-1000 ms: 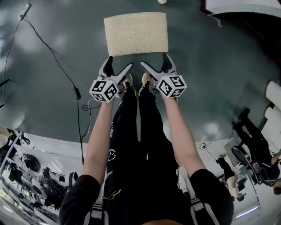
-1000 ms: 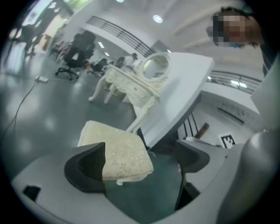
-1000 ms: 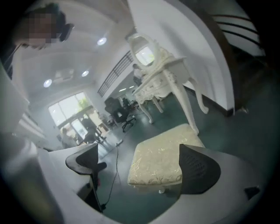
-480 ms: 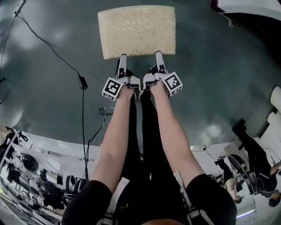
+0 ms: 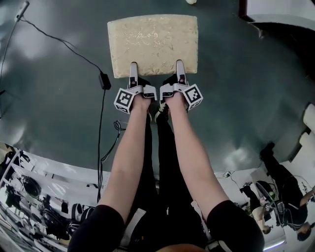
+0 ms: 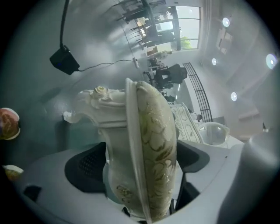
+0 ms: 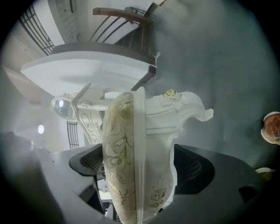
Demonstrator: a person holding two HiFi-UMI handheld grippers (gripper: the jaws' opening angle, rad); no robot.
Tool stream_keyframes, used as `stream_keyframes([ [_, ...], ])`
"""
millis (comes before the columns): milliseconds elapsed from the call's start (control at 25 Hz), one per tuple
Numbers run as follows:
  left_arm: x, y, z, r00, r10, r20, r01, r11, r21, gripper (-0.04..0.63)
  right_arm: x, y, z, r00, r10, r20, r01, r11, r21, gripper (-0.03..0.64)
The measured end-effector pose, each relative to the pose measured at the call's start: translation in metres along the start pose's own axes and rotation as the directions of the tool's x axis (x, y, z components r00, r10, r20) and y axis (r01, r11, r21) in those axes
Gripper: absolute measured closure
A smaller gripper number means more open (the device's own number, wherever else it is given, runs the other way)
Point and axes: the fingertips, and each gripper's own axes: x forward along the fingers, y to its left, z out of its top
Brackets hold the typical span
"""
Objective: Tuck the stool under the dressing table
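The stool [image 5: 152,43], with a cream gold-patterned cushion on a carved white frame, stands on the grey floor ahead of my feet. My left gripper [image 5: 133,69] and right gripper [image 5: 179,66] are turned on edge and reach over its near edge. In the left gripper view the seat edge [image 6: 151,148] fills the gap between the dark pads [image 6: 85,164]. In the right gripper view the seat [image 7: 131,166] sits the same way; those jaws have just been closing around it. On both grippers the pads stand right beside the seat without visibly pressing it.
A black cable with a power adapter [image 5: 104,81] runs across the floor left of the stool. White furniture with a dark space beneath [image 5: 283,12] fills the upper right corner. Ornate white furniture [image 7: 85,116] shows beyond the stool. My shoes [image 5: 156,106] stand just behind the grippers.
Both grippers rolled from lying flat to standing on edge, sank, and moved forward so that their jaws now straddle the stool's near edge. The stool has not shifted.
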Motion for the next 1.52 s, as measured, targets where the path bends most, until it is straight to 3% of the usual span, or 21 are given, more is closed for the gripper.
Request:
stream_keyframes([
  [280, 0.030, -0.020, 0.007, 0.996, -0.084, 0.034, 0.086, 0.993, -0.081, 0.101, 0.029, 0.004, -0.001, 1.000, 0.017, 0.019, -0.017, 1.000, -0.004, 0.101],
  [680, 0.043, -0.005, 0.016, 0.998, -0.051, 0.040, 0.053, 0.997, -0.052, 0.101, 0.039, 0.003, -0.009, 1.000, 0.027, 0.000, -0.027, 0.998, 0.054, 0.100],
  [1080, 0.055, 0.002, 0.017, 0.997, -0.066, -0.033, 0.065, 0.997, -0.032, 0.100, 0.045, -0.005, -0.008, 0.999, 0.032, -0.016, -0.031, 0.998, 0.055, 0.100],
  [1240, 0.096, -0.032, 0.035, 0.992, -0.117, -0.050, 0.112, 0.990, -0.085, 0.100, 0.083, 0.018, -0.019, 1.000, 0.028, -0.006, -0.027, 0.997, 0.069, 0.100],
  [1360, 0.117, -0.036, 0.047, 0.992, -0.083, -0.100, 0.078, 0.996, -0.053, 0.100, 0.100, 0.030, -0.025, 0.999, 0.021, 0.024, -0.023, 0.996, 0.086, 0.100],
  [1520, 0.097, -0.015, 0.024, 0.987, -0.050, -0.153, 0.044, 0.998, -0.040, 0.101, 0.069, 0.009, -0.012, 0.999, 0.005, 0.054, -0.011, 0.995, 0.095, 0.100],
])
